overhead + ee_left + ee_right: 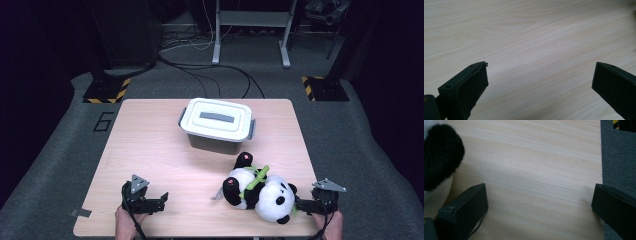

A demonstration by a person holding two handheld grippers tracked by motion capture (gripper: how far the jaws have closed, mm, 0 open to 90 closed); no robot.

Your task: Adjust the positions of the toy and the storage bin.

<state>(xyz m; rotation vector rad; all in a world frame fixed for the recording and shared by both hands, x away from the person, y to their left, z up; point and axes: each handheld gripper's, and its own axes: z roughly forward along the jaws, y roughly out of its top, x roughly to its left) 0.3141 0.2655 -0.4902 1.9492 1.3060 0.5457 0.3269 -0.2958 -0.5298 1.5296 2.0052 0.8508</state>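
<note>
My right tool (303, 204) sat spread just beside the black-and-white plush panda (260, 192) lying on the pale wooden surface (150, 145). My left tool (159, 201) rested spread, well apart from it.

A pale wooden table (150, 145) carries a lidded white box (218, 124) and a plush panda (260, 191).

We note a light wooden table (150, 145) on grey carpet floor (60, 150); behind the table, black cables (210, 70) and a grey metal frame (250, 30).
</note>
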